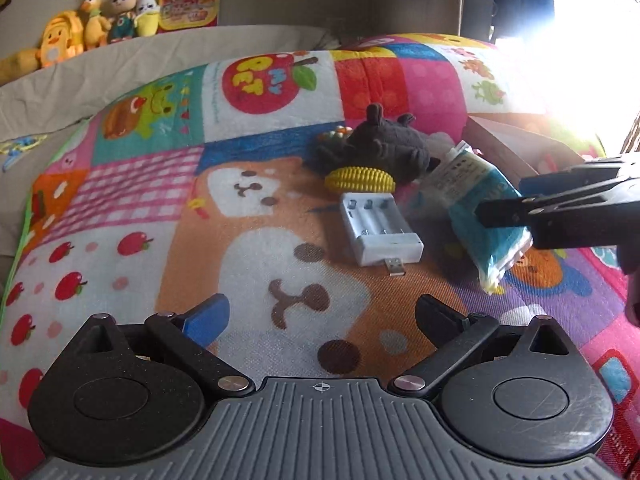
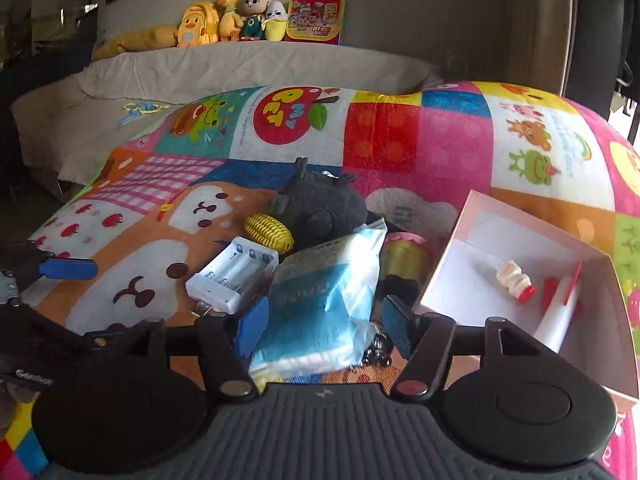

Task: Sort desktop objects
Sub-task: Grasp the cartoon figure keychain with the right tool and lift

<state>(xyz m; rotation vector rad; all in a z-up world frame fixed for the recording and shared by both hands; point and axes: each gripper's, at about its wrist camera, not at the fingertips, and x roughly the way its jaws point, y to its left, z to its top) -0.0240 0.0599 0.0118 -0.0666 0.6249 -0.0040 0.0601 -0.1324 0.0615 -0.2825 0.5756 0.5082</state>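
- Jaws of the left gripper (image 1: 322, 322) stand wide apart in the left wrist view, with nothing between them; only the patchwork cartoon blanket (image 1: 160, 216) lies under them.
- From those jaws, a white battery charger (image 1: 380, 230) lies at 1 o'clock, its USB plug towards the camera.
- Just beyond the charger, at 12 o'clock from it, sits a yellow toy corn cob (image 1: 360, 179), touching a dark plush toy (image 1: 384, 146) behind it.
- At 3 o'clock from the charger lies a blue-and-white tissue pack (image 1: 476, 204); the right gripper (image 1: 508, 210) reaches in over it from the frame's right edge.
- Jaws of the right gripper (image 2: 324, 322), in the right wrist view, are partly apart with the tissue pack (image 2: 324, 304) between them; whether the pads press it I cannot tell.
- Charger (image 2: 232, 276) lies at 10 o'clock from these jaws, corn cob (image 2: 270, 232) and plush toy (image 2: 320, 204) further on.
- At 3 o'clock stands an open pink box (image 2: 452, 252) holding a small white-and-red bottle (image 2: 516, 280).
- Left gripper's blue finger (image 2: 68, 269) shows at 9 o'clock.
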